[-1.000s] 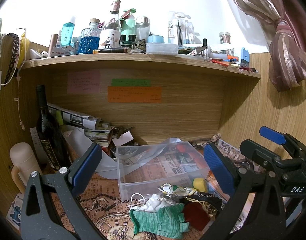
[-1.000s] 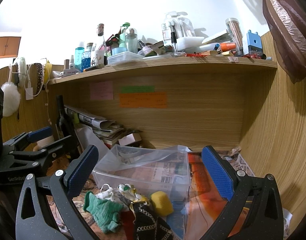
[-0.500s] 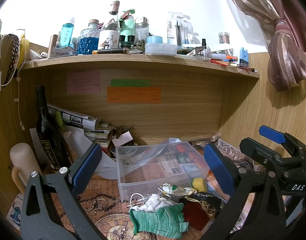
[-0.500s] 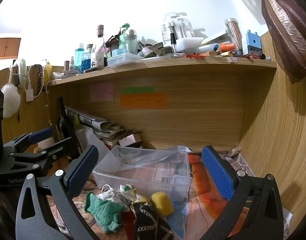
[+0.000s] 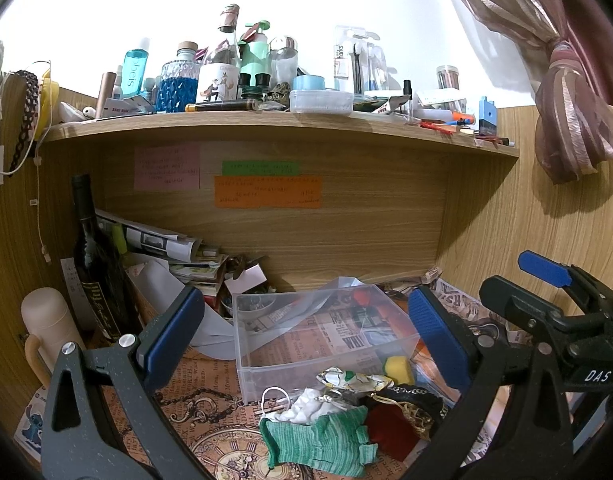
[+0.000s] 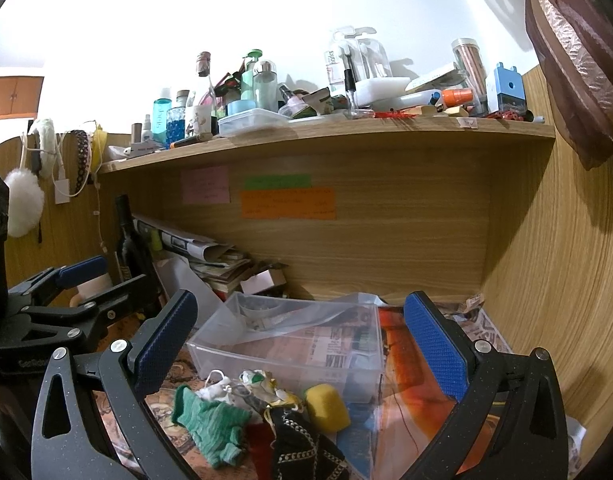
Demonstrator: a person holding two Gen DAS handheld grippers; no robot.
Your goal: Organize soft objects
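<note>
Left to right: the left gripper [image 5: 304, 336] hovers with jaws spread wide and nothing between them; the green glove [image 5: 320, 438], white cloth [image 5: 306, 402], black pouch [image 5: 410, 398] and yellow sponge [image 5: 396, 368] lie heaped just before the clear bin [image 5: 306, 344], which holds 0 of them; the right gripper [image 6: 300, 344] gapes equally bare. Sorting looks unstarted.

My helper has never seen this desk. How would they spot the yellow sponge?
Find the clear plastic bin under the wooden shelf. The yellow sponge lies against the bin's front, the only plain yellow block in the cloth pile.
</note>
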